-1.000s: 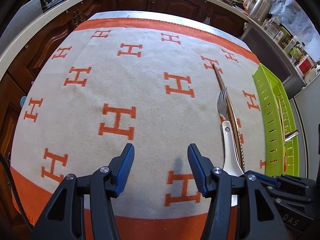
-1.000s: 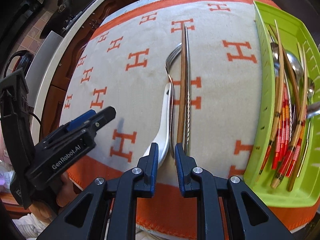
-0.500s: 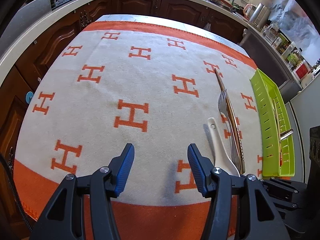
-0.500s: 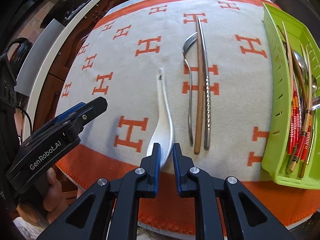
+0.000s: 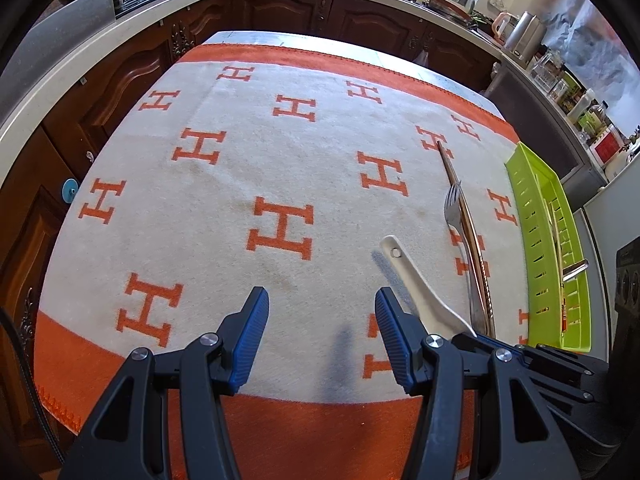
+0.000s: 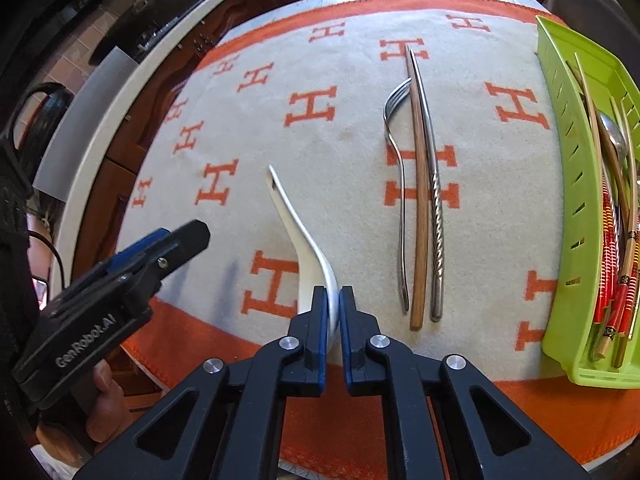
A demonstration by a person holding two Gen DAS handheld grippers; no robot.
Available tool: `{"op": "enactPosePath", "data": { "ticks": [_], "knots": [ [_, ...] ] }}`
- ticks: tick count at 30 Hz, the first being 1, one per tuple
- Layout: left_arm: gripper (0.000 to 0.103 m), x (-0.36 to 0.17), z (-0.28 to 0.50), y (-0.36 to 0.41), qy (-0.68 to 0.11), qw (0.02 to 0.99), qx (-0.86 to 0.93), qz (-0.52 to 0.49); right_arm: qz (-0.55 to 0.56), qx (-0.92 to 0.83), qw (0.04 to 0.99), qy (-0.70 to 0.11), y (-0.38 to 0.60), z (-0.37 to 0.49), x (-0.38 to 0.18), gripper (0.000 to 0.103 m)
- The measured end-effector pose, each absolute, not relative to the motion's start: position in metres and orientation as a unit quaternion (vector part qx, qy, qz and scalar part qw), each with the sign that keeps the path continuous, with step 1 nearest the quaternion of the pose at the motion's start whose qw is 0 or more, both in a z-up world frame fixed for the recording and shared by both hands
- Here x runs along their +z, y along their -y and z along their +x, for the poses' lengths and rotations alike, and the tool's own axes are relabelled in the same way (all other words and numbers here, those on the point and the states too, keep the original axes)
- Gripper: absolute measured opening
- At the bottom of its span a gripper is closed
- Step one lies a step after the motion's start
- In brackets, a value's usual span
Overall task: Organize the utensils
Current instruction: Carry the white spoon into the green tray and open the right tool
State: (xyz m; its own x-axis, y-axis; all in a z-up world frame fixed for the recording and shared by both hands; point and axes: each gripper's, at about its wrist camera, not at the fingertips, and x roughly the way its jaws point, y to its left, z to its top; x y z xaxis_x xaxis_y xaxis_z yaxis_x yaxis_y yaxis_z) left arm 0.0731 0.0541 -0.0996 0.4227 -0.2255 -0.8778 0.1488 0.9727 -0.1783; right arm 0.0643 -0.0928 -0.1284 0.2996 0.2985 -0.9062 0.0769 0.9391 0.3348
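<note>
Nearest in the right wrist view, the right gripper [image 6: 333, 300] has its jaws clenched on the bowl end of the spoon [image 6: 304, 240]. The white spoon's handle slants away up and to the left over the cloth [image 6: 340, 152], its tip with a small hole at the far end. In the left wrist view the same spoon [image 5: 416, 284] rises from the right gripper's black body at the lower right.

The left gripper [image 5: 320, 336] hangs over the orange border of the cloth [image 5: 240, 208] with its jaws released, nothing between them. From the right wrist it shows at the lower left [image 6: 160, 248], a hand [image 6: 105, 408] wrapped around its grip.

Just right of the spoon, on the cloth, lie a fork [image 6: 400, 184], a wooden chopstick [image 6: 419, 200] and a twisted metal chopstick [image 6: 435, 208], side by side and touching or nearly so, all pointing away.

Farther right, at the edge of the surface, stands a green tray [image 6: 572, 184] holding spoons and red-banded chopsticks [image 6: 610, 240].

Beyond the cloth run dark wooden cabinets [image 5: 280, 12] under a pale counter.
</note>
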Motion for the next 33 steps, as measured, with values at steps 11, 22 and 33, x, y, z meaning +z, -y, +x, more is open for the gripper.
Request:
{"op": "enactPosePath", "data": {
  "ticks": [11,22,33],
  "knots": [
    [0.054,-0.096,0.071,-0.030,-0.528,0.842,-0.112,-0.006,0.244,0.014,0.819,-0.520,0.168,0.049,-0.098,0.005],
    [0.054,-0.107,0.100,0.020,-0.557,0.815,-0.159,-0.030,0.294,-0.162,0.840,-0.427,0.300,0.032,-0.070,0.005],
    [0.054,-0.120,0.140,0.075,-0.572,0.809,-0.136,-0.012,0.300,-0.197,0.831,-0.425,0.347,0.071,-0.089,0.005]
  ]
}}
